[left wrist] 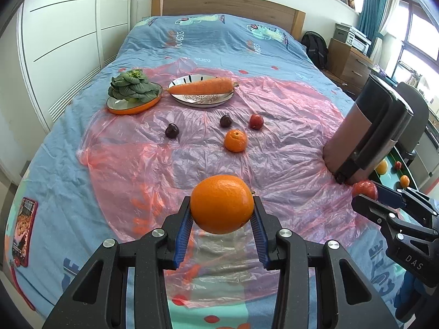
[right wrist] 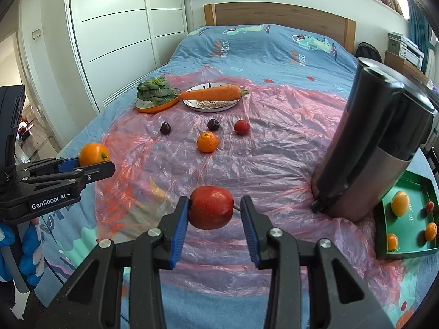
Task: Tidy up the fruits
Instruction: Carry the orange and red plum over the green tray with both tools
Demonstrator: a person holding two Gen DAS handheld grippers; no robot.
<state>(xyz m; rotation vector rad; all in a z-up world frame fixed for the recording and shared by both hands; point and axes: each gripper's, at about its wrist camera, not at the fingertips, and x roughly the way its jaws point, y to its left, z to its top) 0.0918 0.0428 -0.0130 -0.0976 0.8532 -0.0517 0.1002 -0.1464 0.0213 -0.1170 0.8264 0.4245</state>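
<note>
The left gripper (left wrist: 221, 213) is clamped on an orange (left wrist: 222, 204), and the right gripper (right wrist: 214, 209) is clamped on an apple (right wrist: 211, 207); both fruits hang above the plastic sheet (right wrist: 274, 159) near the bed's front edge. The green tray (right wrist: 384, 219) at the right edge, behind the flask (right wrist: 370, 150), already holds fruit and looks like the destination. To do this well, carry each fruit round the flask, not over it, lower it onto bare tray floor and open gently so nothing rolls. The flask hides part of the tray, and its far side is cut off.
</note>
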